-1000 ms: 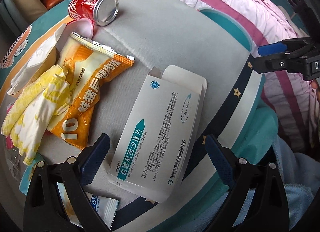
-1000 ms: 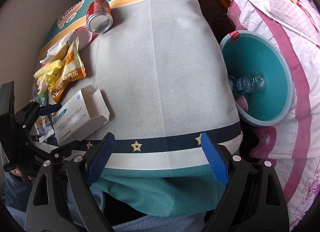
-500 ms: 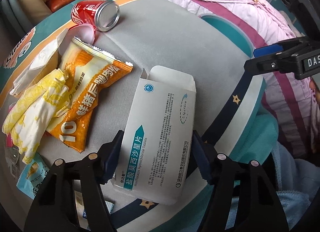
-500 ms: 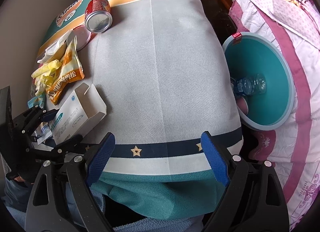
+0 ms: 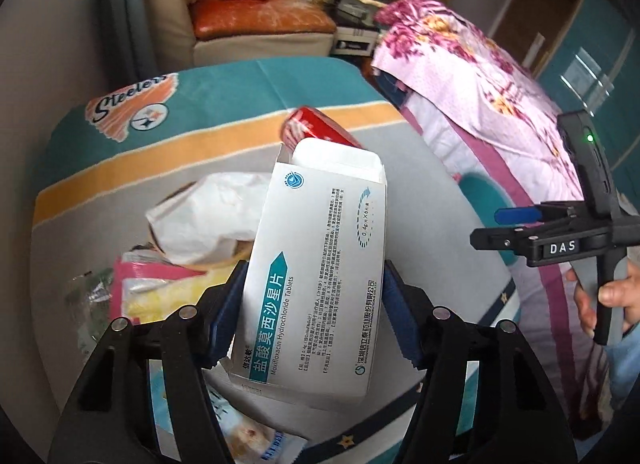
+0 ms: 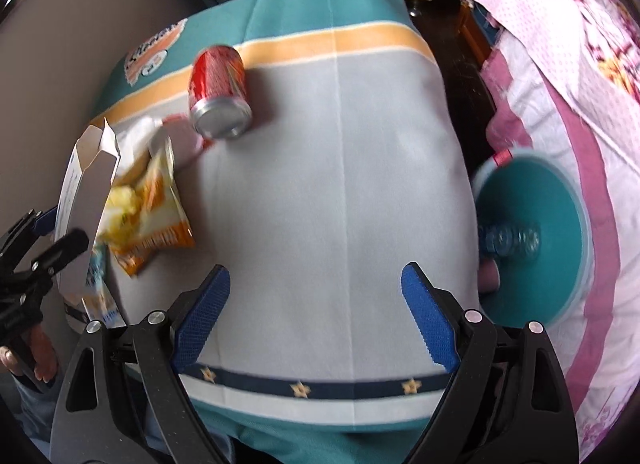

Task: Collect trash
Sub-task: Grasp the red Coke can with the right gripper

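The left gripper point(image 5: 314, 306) clamps the white moxifloxacin tablet box point(image 5: 316, 264) across its width and holds it clear of the blanket-covered table point(image 6: 340, 184), open flap uppermost. The right gripper point(image 6: 316, 314) hangs with jaws spread and nothing between them, over the table's near edge.

Judging by the teal basin point(image 6: 560, 284) on the bed, where one crushed plastic bottle point(image 6: 510, 240) already lies, collection has barely begun. Left on the table are the red soda can point(image 6: 218, 98) on its side, the orange snack bag point(image 6: 160, 220), a crumpled white wrapper point(image 5: 208, 216) and small sachets point(image 5: 256, 440) (partly hidden).

The basin sits below the table's right edge, and the bare grey middle offers an unobstructed path across.
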A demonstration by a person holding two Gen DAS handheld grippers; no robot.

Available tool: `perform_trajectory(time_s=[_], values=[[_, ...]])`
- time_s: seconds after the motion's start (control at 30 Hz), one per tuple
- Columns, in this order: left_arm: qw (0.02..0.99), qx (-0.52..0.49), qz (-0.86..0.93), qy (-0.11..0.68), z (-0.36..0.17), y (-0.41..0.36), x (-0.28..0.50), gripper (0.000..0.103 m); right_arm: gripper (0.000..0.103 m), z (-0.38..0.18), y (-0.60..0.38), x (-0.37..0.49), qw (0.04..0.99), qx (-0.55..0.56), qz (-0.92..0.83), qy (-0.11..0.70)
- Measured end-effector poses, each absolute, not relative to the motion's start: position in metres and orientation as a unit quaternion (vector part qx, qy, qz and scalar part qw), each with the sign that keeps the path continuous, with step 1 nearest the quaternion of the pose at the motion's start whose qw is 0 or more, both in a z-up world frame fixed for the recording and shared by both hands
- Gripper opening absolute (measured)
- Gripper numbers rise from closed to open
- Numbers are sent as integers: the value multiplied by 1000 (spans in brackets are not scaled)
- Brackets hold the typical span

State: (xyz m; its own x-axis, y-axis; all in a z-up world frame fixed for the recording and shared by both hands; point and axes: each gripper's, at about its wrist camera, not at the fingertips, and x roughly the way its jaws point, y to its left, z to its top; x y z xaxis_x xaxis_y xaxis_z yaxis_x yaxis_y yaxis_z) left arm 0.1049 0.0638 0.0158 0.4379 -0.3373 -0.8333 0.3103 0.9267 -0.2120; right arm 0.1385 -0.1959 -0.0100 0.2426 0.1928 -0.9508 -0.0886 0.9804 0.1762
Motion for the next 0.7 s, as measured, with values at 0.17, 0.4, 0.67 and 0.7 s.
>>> perform_trajectory(time_s=[0.17,0.4,0.67,0.7], values=[[859,-51,-155,485,22,92,139,66,83,-6,-165,191,786,39,120,606],[857,-88,-132,491,13,118,165,66,83,-19,-123,256,782,37,154,603],[850,-105,-121,501,-2,126,181,66,55,-46,-102,283,769,19,163,618],[848,-108,-122,504,-3,125,182,66,50,-48,-104,283,770,24,163,617]])
